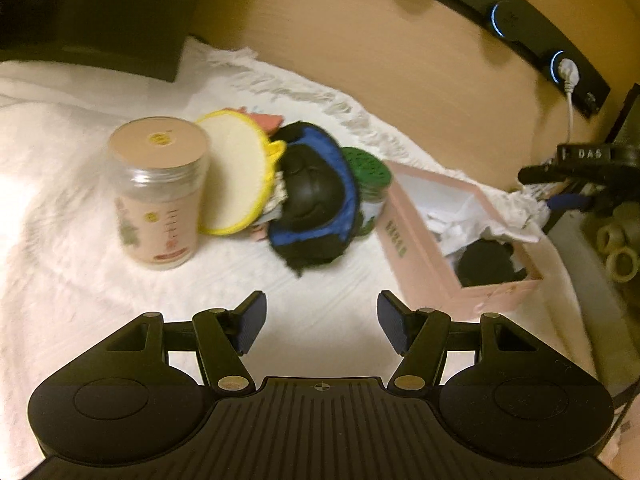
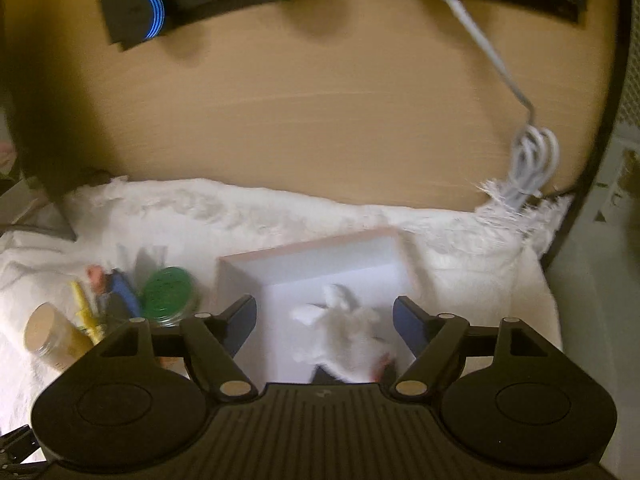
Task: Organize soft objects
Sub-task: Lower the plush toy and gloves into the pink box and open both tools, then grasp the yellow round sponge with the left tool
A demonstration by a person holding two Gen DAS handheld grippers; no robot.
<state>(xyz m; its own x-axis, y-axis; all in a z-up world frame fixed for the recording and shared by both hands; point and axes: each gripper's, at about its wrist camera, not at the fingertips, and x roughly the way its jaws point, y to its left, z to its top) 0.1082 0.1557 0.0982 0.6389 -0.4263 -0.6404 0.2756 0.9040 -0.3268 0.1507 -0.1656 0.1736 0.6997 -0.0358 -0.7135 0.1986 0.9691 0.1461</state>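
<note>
Left gripper (image 1: 322, 322): jaws apart, nothing between them, over bare white towel (image 1: 80, 272). Ahead and slightly left of its centreline lies the heap of soft items; nearest is the black-and-blue pouch (image 1: 316, 200), long axis running away from the gripper and tilted left, leaning on the yellow-rimmed pad (image 1: 236, 172), which rests against the clear jar (image 1: 160, 192). A green-lidded jar (image 1: 368, 176) stands just behind the pouch. The pink box (image 1: 424, 256) lies ahead-right.

Right gripper (image 2: 324, 324): released, jaws wide, directly above the box; a white fluffy item (image 2: 344, 340) lies inside, free of the pads.

Judgement: left hand is nearer the pile, so the pouch is its likely next pick.
</note>
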